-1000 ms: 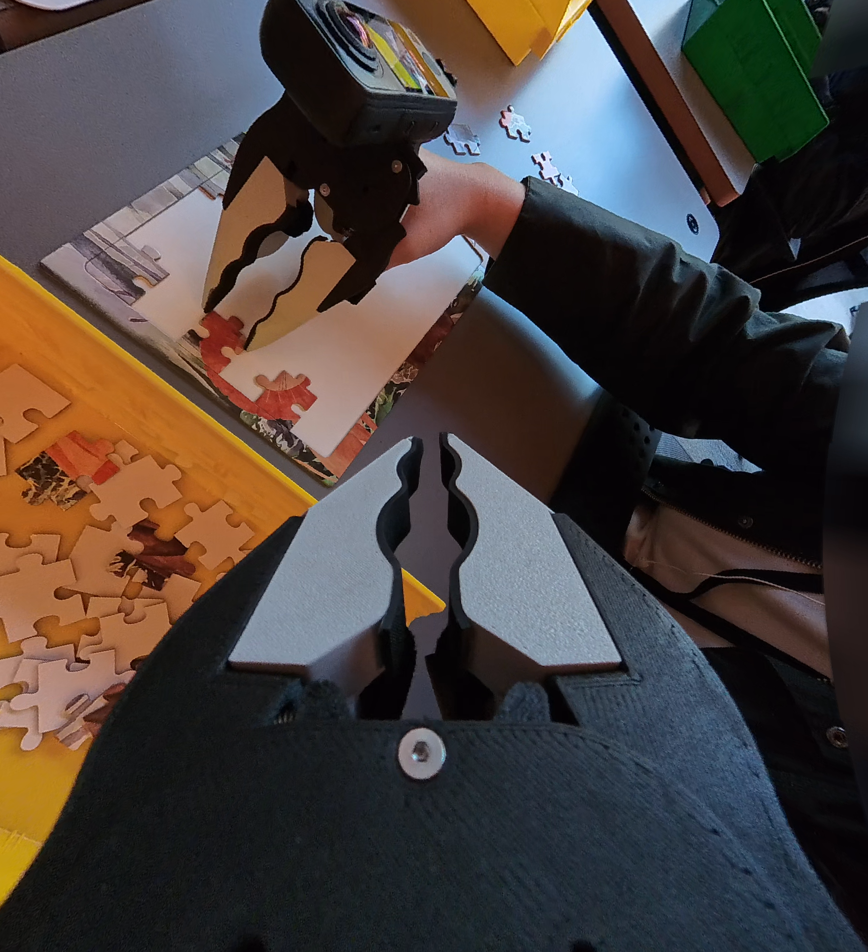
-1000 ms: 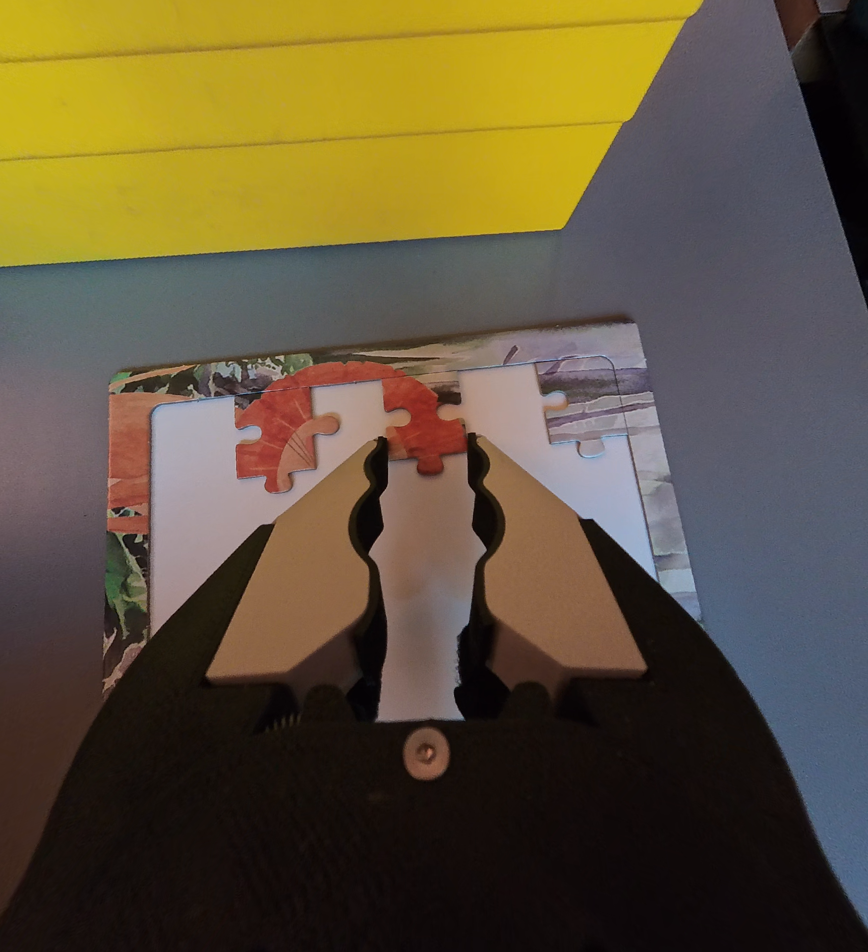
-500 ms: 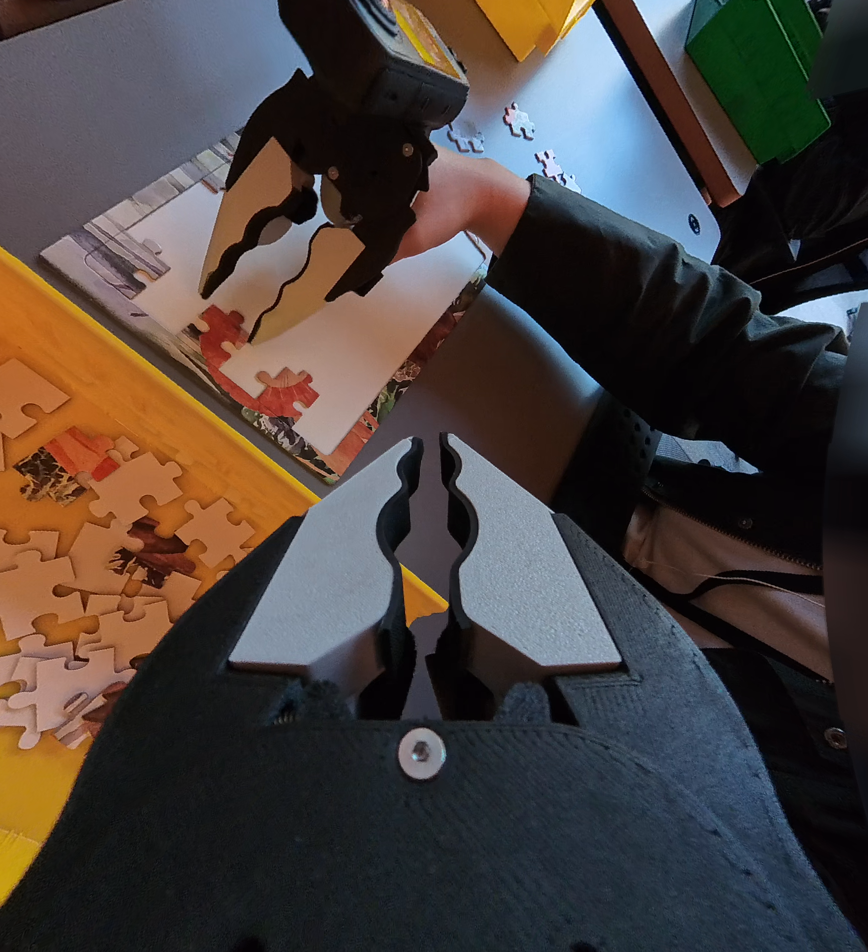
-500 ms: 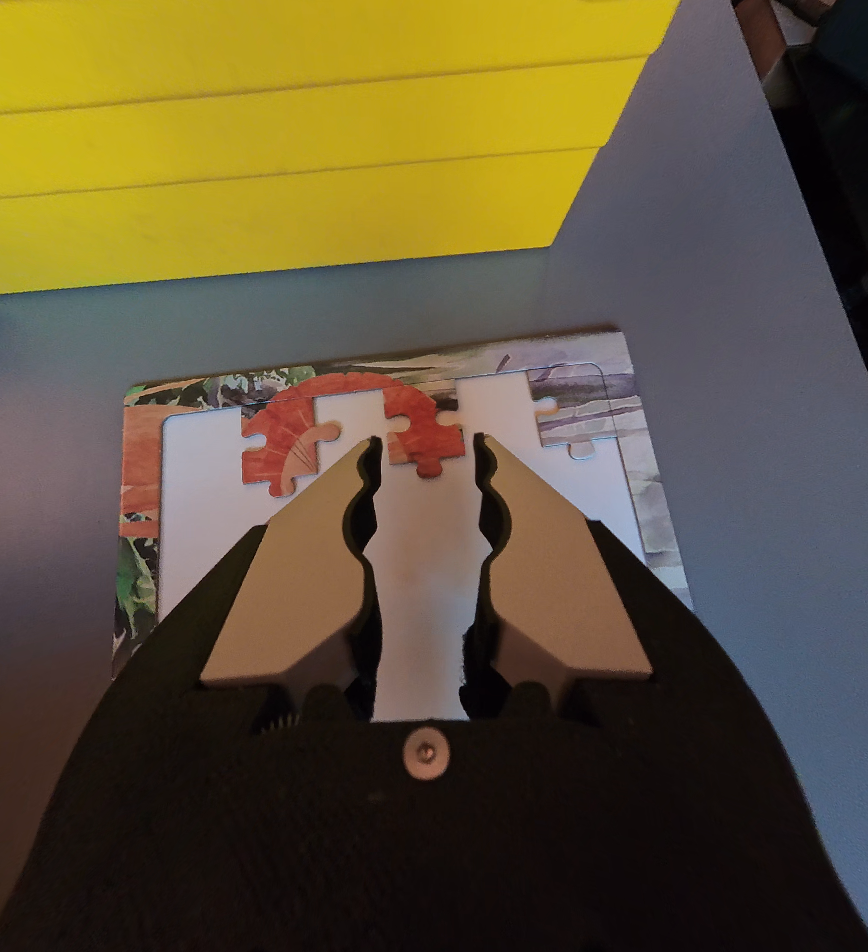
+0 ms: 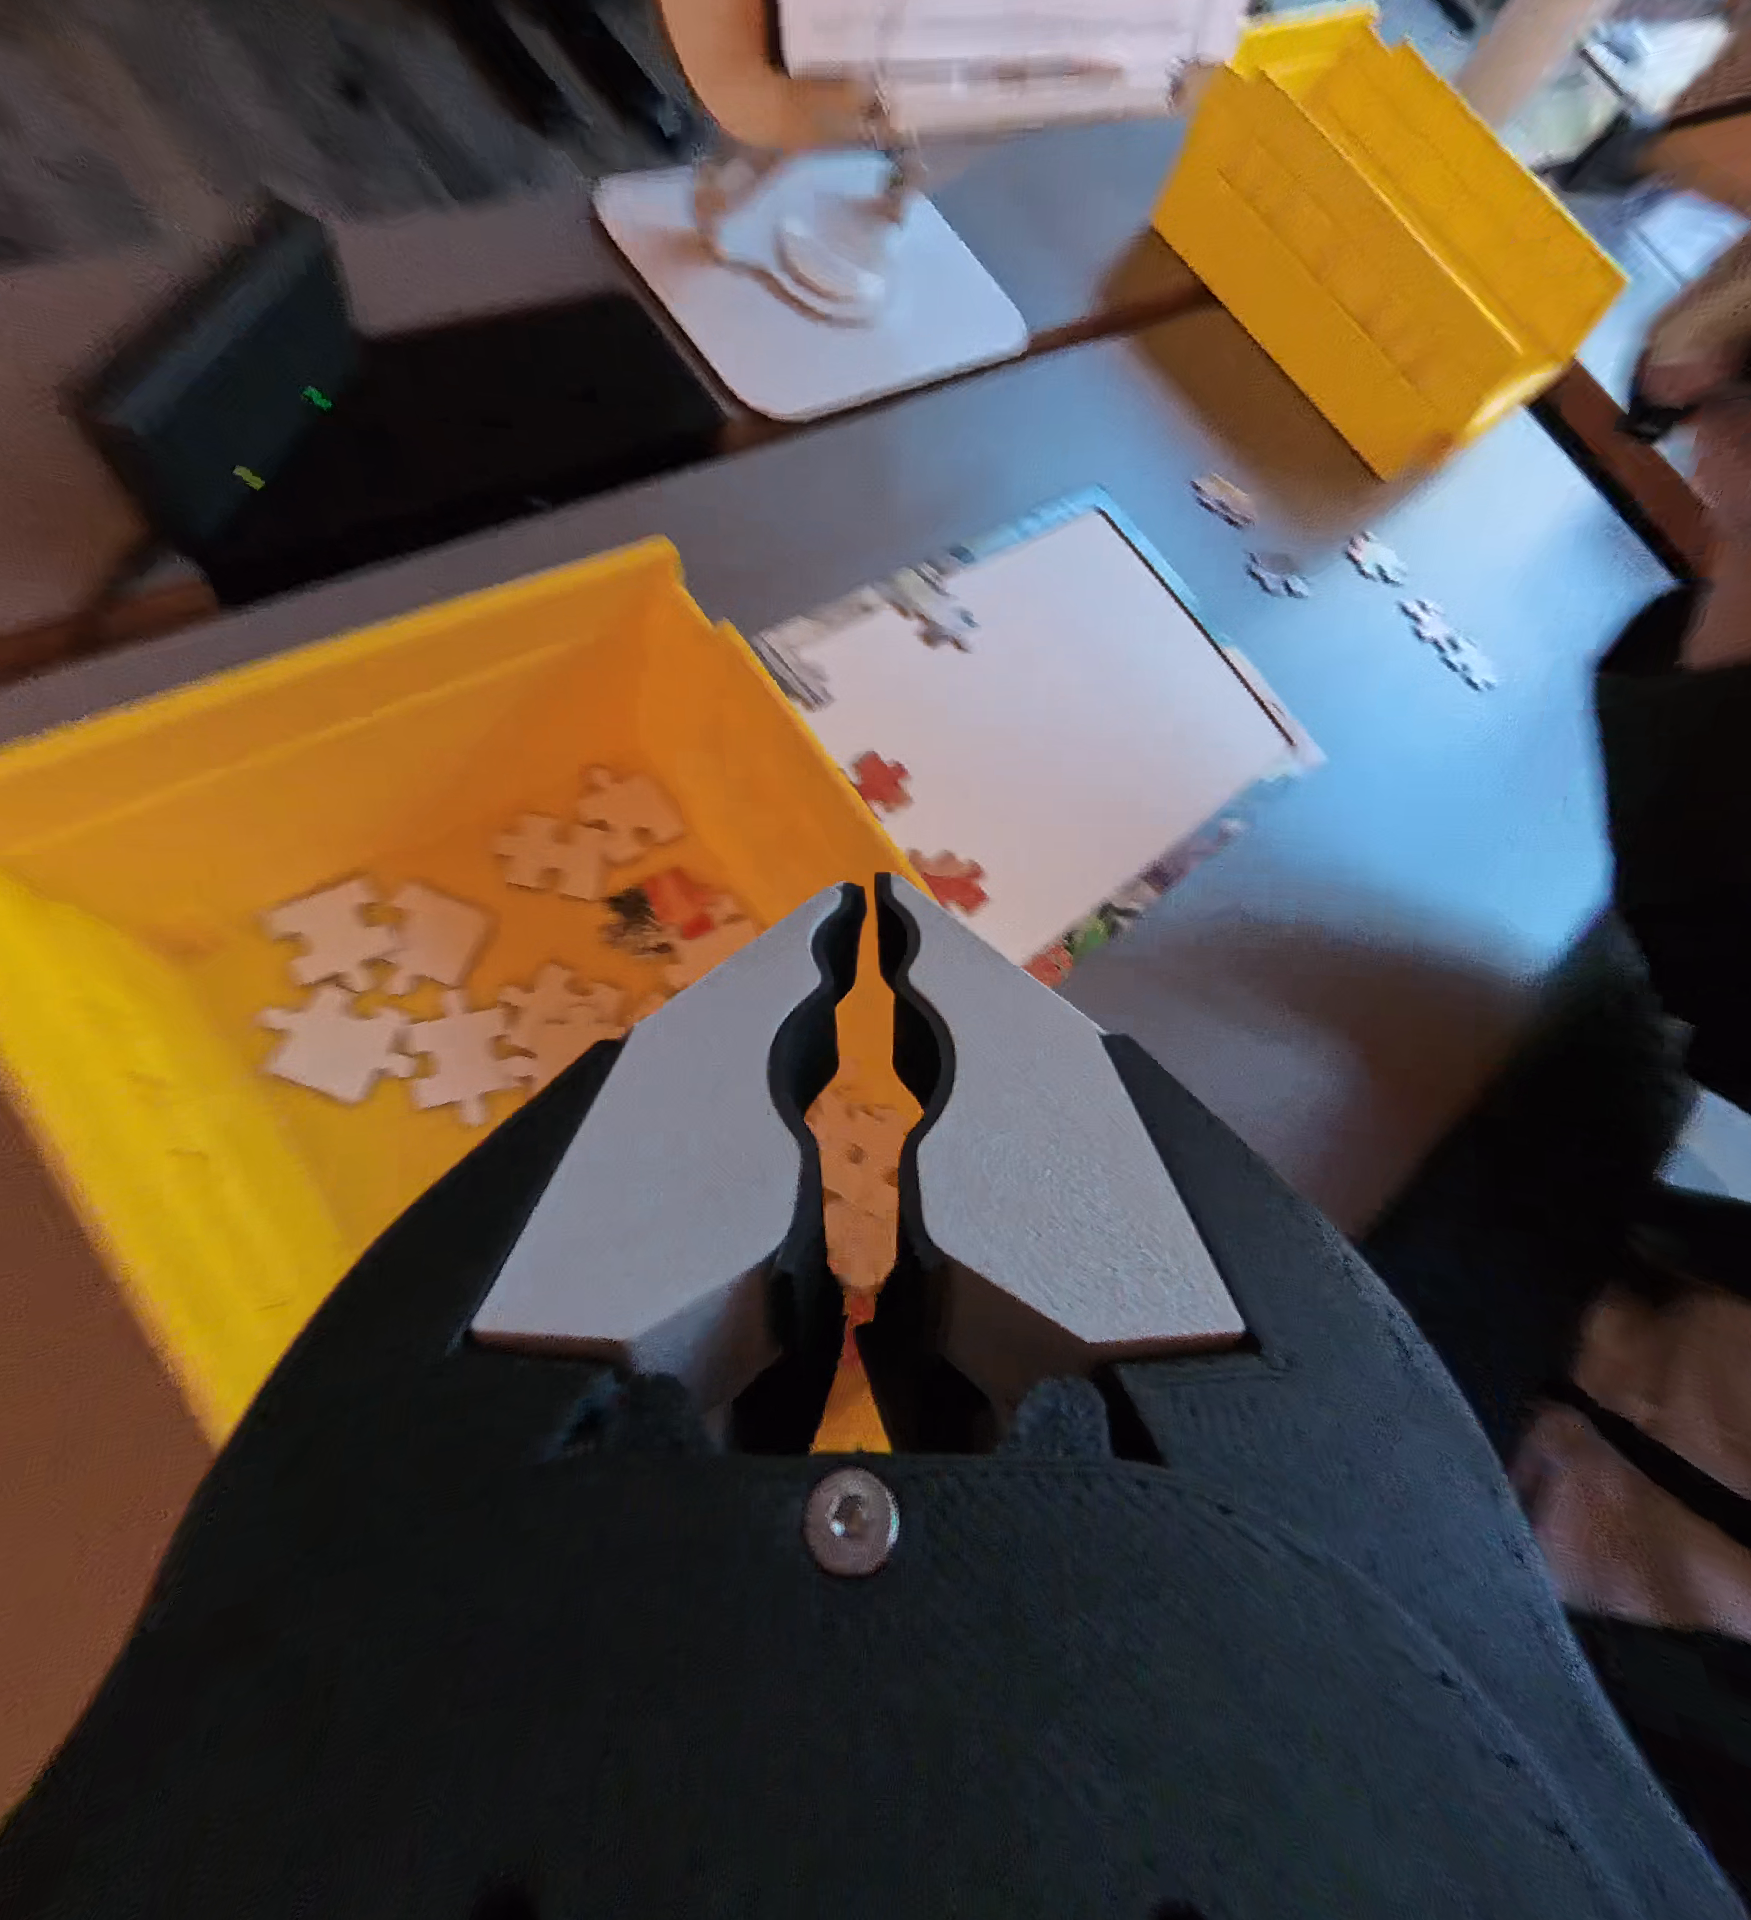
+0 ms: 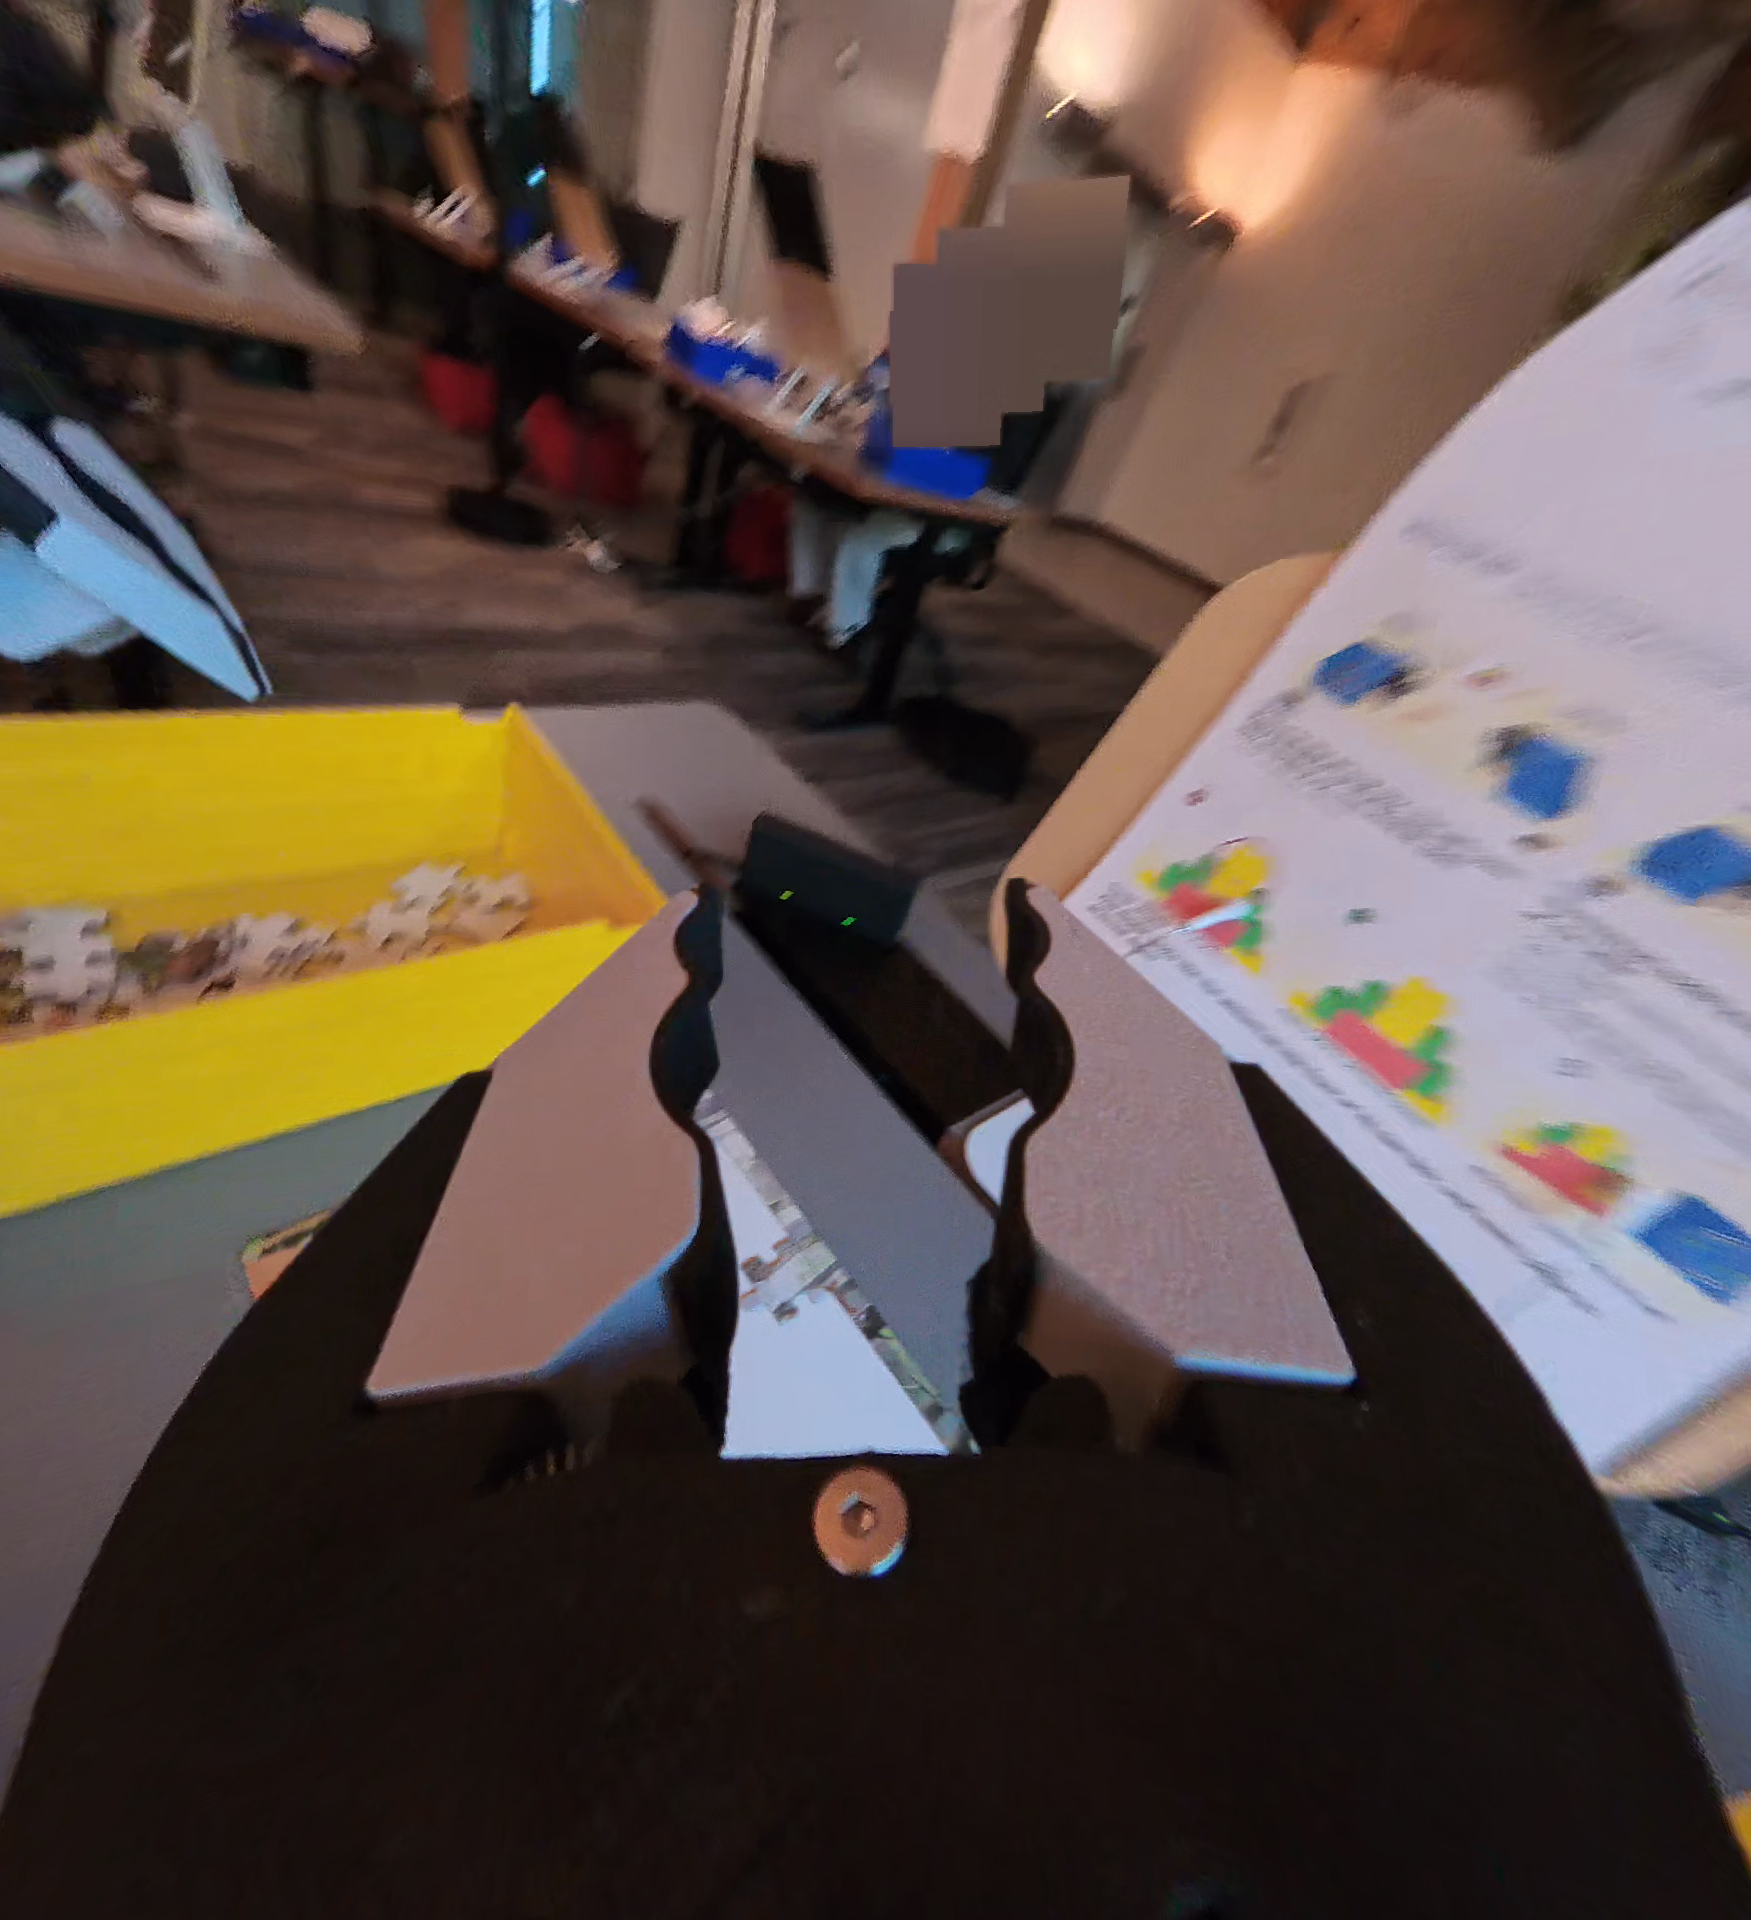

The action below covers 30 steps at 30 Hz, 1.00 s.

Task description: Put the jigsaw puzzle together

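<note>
Right gripper [image 6: 855, 904] now off the puzzle board [image 5: 1037, 717], jaws wider; left gripper [image 5: 869, 896] jaws near-closed, empty.

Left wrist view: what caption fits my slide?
Nearly shut hand-held gripper above yellow bin of puzzle pieces.

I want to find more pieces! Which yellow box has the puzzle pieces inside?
The near yellow bin beside the puzzle board holds the loose pieces. The far yellow bin shows only its outer wall, no pieces visible.

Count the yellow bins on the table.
2. One bin holding loose pieces sits left of the puzzle board; the other bin stands beyond the board, far right. More could be hidden.
</note>
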Tool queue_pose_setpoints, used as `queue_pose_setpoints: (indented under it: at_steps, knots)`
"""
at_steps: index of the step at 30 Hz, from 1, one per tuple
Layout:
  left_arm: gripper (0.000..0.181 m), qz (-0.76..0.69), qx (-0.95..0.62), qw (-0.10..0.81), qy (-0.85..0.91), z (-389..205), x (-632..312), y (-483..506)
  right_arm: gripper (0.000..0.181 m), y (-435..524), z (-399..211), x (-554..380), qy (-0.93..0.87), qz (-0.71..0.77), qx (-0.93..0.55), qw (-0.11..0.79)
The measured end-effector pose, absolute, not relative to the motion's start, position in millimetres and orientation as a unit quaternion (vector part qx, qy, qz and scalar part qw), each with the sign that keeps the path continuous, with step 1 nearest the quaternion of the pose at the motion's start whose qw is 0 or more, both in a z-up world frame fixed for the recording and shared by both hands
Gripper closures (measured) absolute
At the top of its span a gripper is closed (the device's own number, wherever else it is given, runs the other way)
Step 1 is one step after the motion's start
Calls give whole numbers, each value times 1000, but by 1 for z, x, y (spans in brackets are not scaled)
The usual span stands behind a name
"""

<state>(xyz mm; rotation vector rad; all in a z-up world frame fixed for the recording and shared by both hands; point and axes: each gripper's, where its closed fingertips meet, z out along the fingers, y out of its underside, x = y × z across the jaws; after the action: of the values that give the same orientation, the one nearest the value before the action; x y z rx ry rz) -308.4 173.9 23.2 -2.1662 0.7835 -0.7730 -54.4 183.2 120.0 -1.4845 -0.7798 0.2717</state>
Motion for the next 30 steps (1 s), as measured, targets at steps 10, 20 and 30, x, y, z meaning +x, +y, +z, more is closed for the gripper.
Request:
queue_pose_setpoints:
  at_steps: [10, 20, 30]
  knots:
    - [161, -196, -745, 555, 313, 78, -334, 184, 114, 100, 192, 28, -209, 156, -644, 719]
    - [152, -139, -819, 430, 354, 3, -335, 190, 117, 112, 185, 77, -139, 194, -630, 739]
    - [156, -108, -935, 176, 289, -97, -358, 174, 116, 120, 171, 68, -161, 192, -648, 719]
